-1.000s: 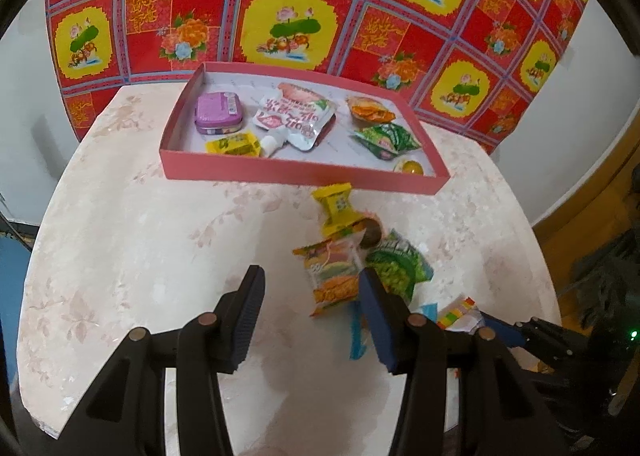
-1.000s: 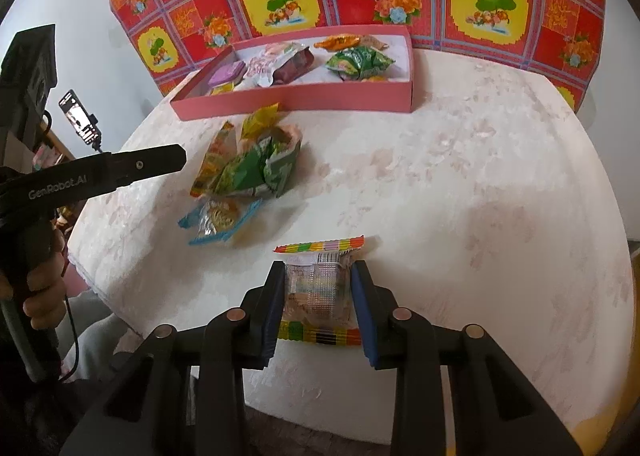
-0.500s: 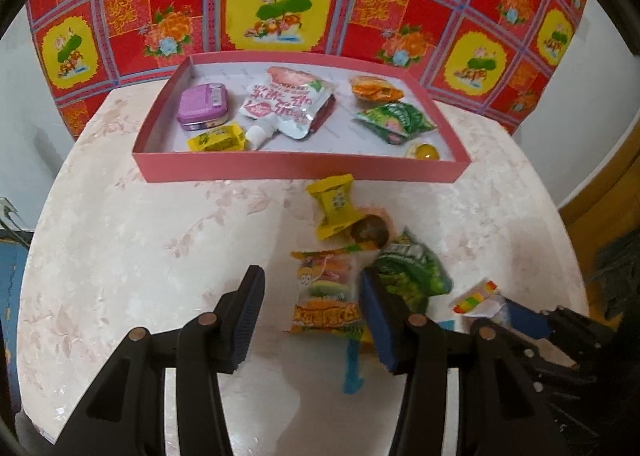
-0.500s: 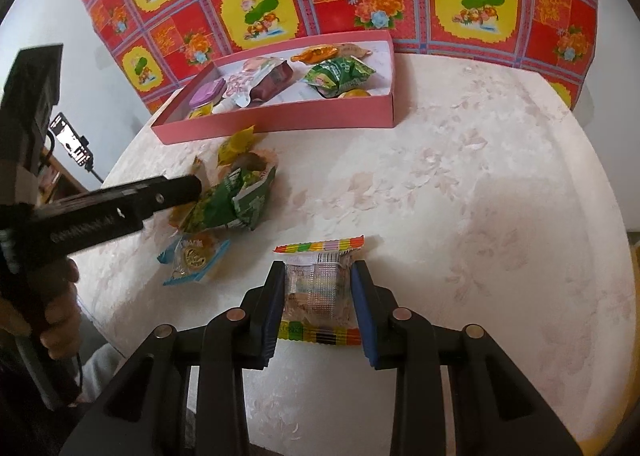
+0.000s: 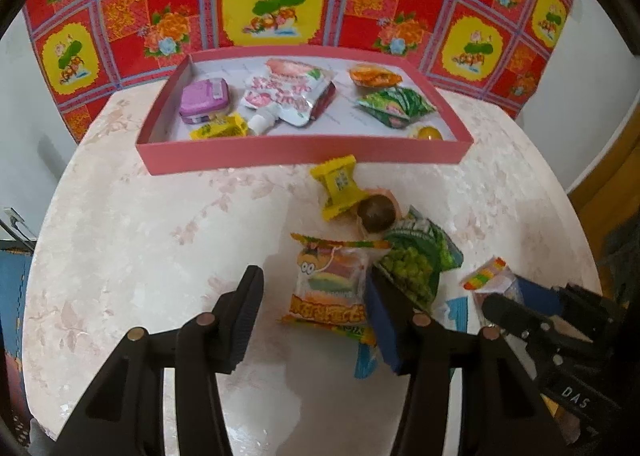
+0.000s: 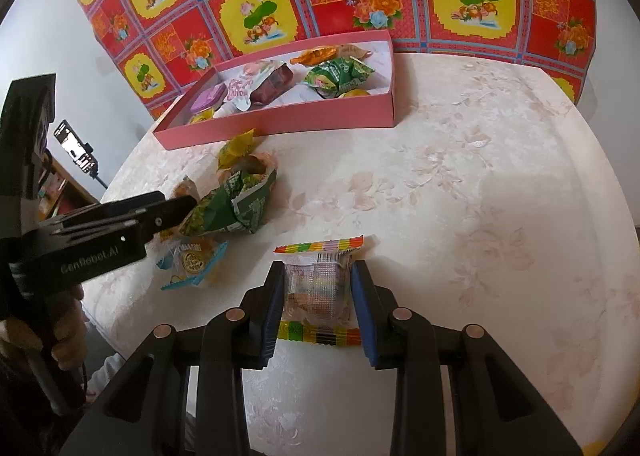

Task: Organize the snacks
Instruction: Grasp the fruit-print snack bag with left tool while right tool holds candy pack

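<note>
My right gripper (image 6: 318, 288) is shut on a clear snack packet with rainbow-striped ends (image 6: 318, 288), held just above the table. My left gripper (image 5: 314, 298) is open over a loose pile of snacks: an orange rainbow packet (image 5: 330, 288) lies between its fingers, with a green pea bag (image 5: 416, 260), a yellow candy (image 5: 338, 185) and a brown round sweet (image 5: 376, 213) beside it. A pink tray (image 5: 304, 153) at the back holds several snacks; it also shows in the right wrist view (image 6: 280, 119).
A blue-edged packet (image 6: 194, 262) lies under the left gripper's arm (image 6: 100, 232). The round marble table (image 6: 460, 195) ends against a red and yellow patterned cloth (image 5: 272, 3). The table's edge curves close on both sides.
My left gripper has moved forward and right, so the orange rainbow packet now lies between its open fingers. My right gripper has lifted and advanced slightly with its packet.
</note>
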Tool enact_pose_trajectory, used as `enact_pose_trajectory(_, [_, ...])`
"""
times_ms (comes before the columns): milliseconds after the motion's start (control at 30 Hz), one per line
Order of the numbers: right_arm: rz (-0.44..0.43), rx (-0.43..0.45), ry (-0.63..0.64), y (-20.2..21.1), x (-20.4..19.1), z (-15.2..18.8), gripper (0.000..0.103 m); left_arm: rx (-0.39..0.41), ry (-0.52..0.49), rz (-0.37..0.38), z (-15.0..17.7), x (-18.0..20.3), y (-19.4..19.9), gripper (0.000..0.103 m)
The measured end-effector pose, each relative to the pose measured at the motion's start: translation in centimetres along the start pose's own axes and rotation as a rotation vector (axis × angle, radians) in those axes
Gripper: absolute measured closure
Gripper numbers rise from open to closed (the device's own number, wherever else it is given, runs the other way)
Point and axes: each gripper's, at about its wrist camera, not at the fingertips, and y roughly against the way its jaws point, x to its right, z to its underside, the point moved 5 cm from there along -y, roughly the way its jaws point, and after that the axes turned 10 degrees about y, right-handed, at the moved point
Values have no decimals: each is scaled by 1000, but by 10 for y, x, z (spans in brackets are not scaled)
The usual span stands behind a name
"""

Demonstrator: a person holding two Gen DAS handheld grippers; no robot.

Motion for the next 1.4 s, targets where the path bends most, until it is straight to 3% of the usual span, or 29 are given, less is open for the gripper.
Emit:
enact_pose_trajectory(633, [-5, 9, -12, 1, 1, 1, 69, 12, -55, -47, 3, 7, -8, 48])
enact_pose_trajectory(733, [-7, 9, -13, 1, 0, 1, 69, 18, -53, -40, 2, 6, -8, 50])
enact_pose_trajectory(833, [-9, 9, -16, 1, 1, 1, 69, 11, -42, 4, 2, 5, -7, 60])
enact_pose_trajectory(1400, [-4, 23, -56, 6, 3, -4, 73, 48, -13, 40, -7, -3, 12, 62])
